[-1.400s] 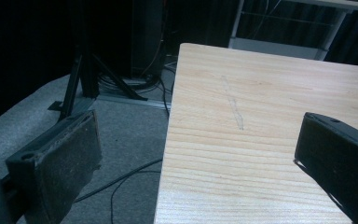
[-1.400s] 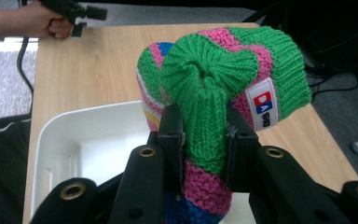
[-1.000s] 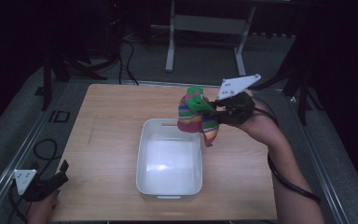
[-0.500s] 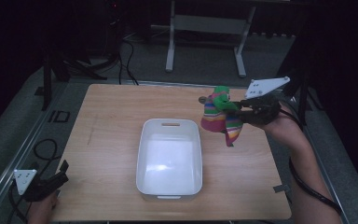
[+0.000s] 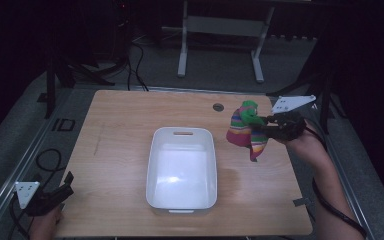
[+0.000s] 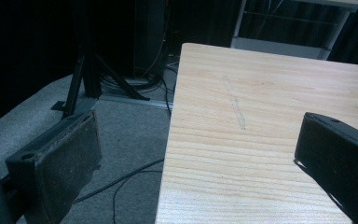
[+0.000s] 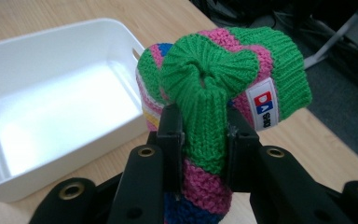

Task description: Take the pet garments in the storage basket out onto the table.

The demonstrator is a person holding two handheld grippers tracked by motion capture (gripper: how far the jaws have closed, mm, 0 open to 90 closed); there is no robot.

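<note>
— Where's your left hand?

— Low at the near left corner of the table (image 5: 130, 120), wrist level. My left gripper (image 5: 55, 192) points across the wood, its jaws spread wide with nothing between them.

— And the middle?

— The white bin (image 5: 182, 167) sits there, open side up.

— Your right?

— My forearm reaches in from the near right edge, hand raised above the table. My right gripper (image 5: 266, 125) points left toward the bin and pinches a striped knitted hat (image 5: 245, 132), which hangs just right of the bin, clear of the wood.
</note>
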